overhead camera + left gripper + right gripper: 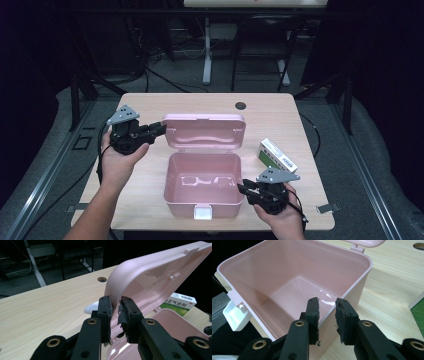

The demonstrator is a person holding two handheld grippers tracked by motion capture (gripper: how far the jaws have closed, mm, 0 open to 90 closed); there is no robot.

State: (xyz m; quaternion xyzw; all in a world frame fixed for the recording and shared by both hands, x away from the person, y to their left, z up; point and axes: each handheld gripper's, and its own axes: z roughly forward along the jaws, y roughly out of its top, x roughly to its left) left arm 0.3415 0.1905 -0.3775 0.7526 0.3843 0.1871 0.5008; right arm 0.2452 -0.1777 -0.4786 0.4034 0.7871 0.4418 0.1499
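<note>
Right gripper view: medicine carton [417, 312] cut off at right edge. Right gripper [327, 315] clamped on box [200, 200] wall; left gripper [115, 315] clamped on raised lid [155, 272], mid-table.

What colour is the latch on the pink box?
White latch on the pink box; clearest in the right gripper view.

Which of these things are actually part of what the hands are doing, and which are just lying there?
In use:
- pink box, open
- its lid, edge between the left gripper jaws
- right gripper, straddling the box wall
- green and white carton, possibly next

Lying about:
- table
- desk legs behind
</note>
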